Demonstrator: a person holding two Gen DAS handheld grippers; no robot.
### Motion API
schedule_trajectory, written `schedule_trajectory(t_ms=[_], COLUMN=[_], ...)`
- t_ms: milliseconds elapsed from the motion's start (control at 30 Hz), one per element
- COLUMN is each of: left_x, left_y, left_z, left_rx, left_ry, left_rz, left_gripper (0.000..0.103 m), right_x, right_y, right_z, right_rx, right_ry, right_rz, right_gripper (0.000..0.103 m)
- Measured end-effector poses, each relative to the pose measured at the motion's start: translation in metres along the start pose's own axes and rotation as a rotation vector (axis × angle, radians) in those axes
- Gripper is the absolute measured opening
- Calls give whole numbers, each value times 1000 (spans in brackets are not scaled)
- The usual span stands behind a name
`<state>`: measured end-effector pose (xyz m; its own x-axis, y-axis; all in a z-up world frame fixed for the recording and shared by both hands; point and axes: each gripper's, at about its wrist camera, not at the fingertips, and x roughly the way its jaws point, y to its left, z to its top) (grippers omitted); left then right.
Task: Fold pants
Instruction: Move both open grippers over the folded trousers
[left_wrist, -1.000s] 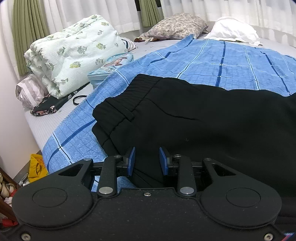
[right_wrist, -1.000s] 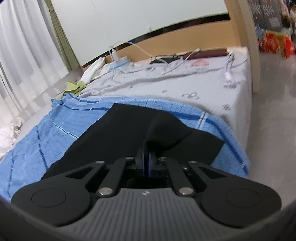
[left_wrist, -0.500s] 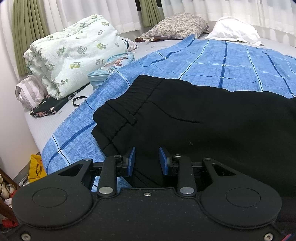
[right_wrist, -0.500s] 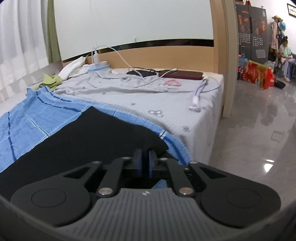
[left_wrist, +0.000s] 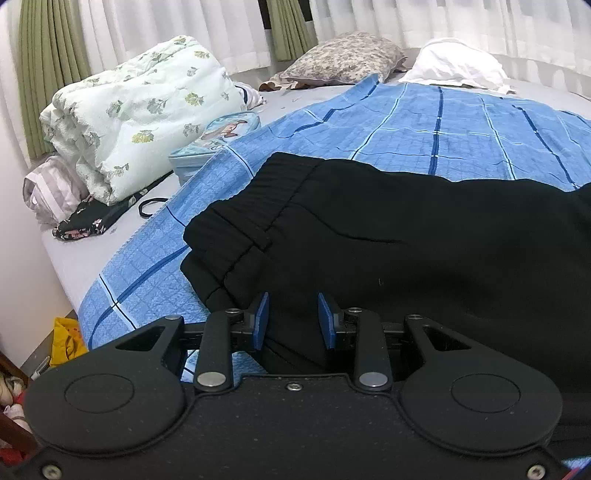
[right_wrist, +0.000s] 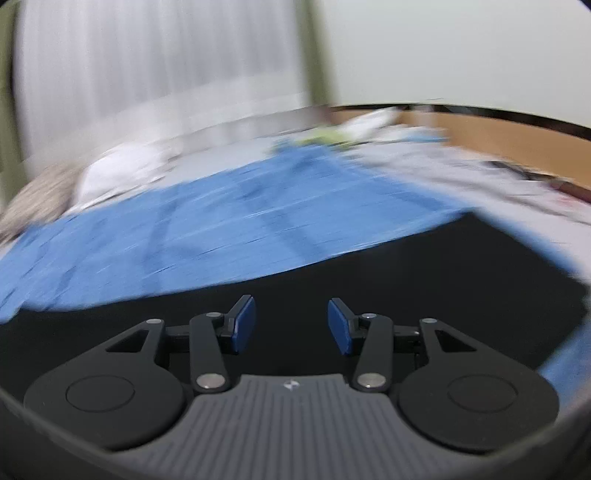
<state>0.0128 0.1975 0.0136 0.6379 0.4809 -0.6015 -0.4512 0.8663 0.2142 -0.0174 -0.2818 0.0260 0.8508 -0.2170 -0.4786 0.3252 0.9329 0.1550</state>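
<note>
Black pants (left_wrist: 406, 236) lie flat on a blue checked blanket (left_wrist: 443, 125), with the ribbed waistband (left_wrist: 251, 210) at the left. My left gripper (left_wrist: 290, 320) is open, with its blue pads just over the near edge of the pants below the waistband. In the blurred right wrist view my right gripper (right_wrist: 291, 325) is open and empty over the black pants (right_wrist: 406, 280), with the blue blanket (right_wrist: 221, 236) beyond.
A rolled floral quilt (left_wrist: 136, 110), a blue pencil case (left_wrist: 218, 136) and dark floral cloth (left_wrist: 88, 221) lie left of the blanket. Two pillows (left_wrist: 347, 55) sit by the curtains. The bed edge drops off at the left, with a yellow bag (left_wrist: 66, 339) on the floor.
My right gripper has let go of the pants leg and opened, and has swung left fast, so its view is blurred. My left gripper has stayed open in place.
</note>
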Motion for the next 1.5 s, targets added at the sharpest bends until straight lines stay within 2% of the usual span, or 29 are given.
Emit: schedule_trajectory(t_ms=[133, 333, 433, 567, 667, 833, 933, 967, 1033, 1167, 1300, 1500], left_x=[0, -1, -1, -1, -2, -3, -12, -17, -31, -58, -78, -87], left_y=[2, 5, 8, 11, 13, 18, 16, 13, 7, -10, -38, -83], left_z=[-1, -3, -5, -7, -8, -11, -12, -12, -13, -11, -11, -26], left_rx=[-13, -29, -38, -46, -50, -65, -63, -56, -49, -26, 14, 85], left_ry=[-2, -13, -20, -29, -36, -43, -46, -49, -85, -165, -205, -169], left_rz=[-8, -18, -30, -44, -51, -67, -35, -31, -65, -133, -277, -410], left_gripper=[29, 29, 29, 29, 30, 30, 31, 34, 35, 37, 40, 40], right_x=[15, 19, 12, -17, -40, -53, -58, -57, -58, -55, -55, -62], right_y=[70, 149, 174, 195, 195, 180, 177, 176, 171, 152, 129, 62], right_z=[-18, -45, -68, -95, -109, -109, -112, -110, -106, -92, -79, -66], right_rx=[-70, -176, -260, -438, -499, -458, -478, -480, -460, -333, -252, -56], right_ry=[59, 133, 166, 107, 67, 87, 81, 79, 84, 94, 34, -46], right_rz=[163, 299, 346, 352, 335, 363, 377, 385, 408, 425, 329, 117], right_gripper=[62, 62, 62, 64, 64, 64, 64, 64, 65, 67, 68, 68])
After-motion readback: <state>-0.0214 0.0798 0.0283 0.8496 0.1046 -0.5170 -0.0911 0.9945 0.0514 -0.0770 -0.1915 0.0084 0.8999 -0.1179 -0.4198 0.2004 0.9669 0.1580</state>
